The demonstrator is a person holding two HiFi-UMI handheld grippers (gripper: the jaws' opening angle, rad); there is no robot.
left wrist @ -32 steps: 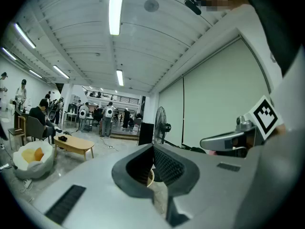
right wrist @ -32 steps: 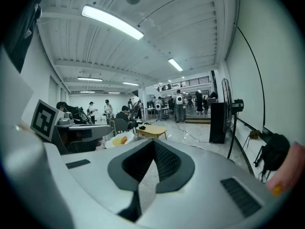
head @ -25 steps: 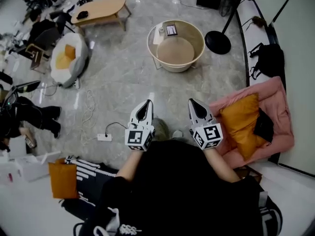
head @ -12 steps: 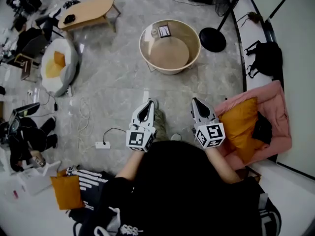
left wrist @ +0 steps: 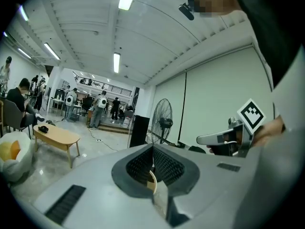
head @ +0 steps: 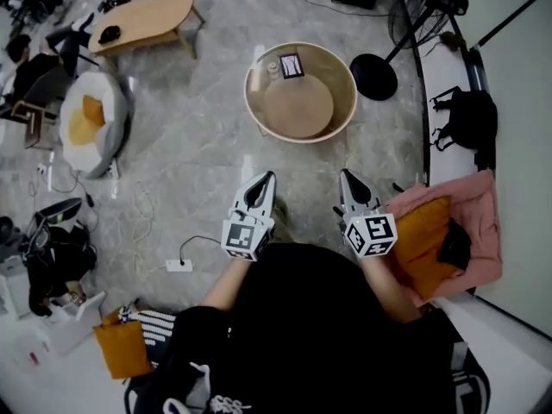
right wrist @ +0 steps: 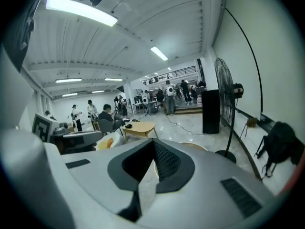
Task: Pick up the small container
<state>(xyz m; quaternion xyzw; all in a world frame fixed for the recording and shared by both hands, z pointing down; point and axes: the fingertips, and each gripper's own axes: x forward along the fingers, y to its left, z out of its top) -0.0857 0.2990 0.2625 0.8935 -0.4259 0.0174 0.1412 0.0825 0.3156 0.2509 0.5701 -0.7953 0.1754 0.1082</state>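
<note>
A small pale container stands at the far rim of a round beige table, beside a dark framed card. My left gripper and right gripper are held side by side in front of the person's body, well short of the table, both pointing toward it. Each is shut, jaws meeting in a point with nothing between them. The left gripper view shows its own shut jaws and the right gripper off to the side. The right gripper view shows its shut jaws.
A fan's black round base stands right of the round table. A pink seat with an orange cushion lies at my right. A power strip and cable lie on the floor at left, with a low wooden table and beanbag farther off.
The view has slid over the floor, with the round table shifting a little lower in the picture. Both grippers keep their place side by side and stay shut.
</note>
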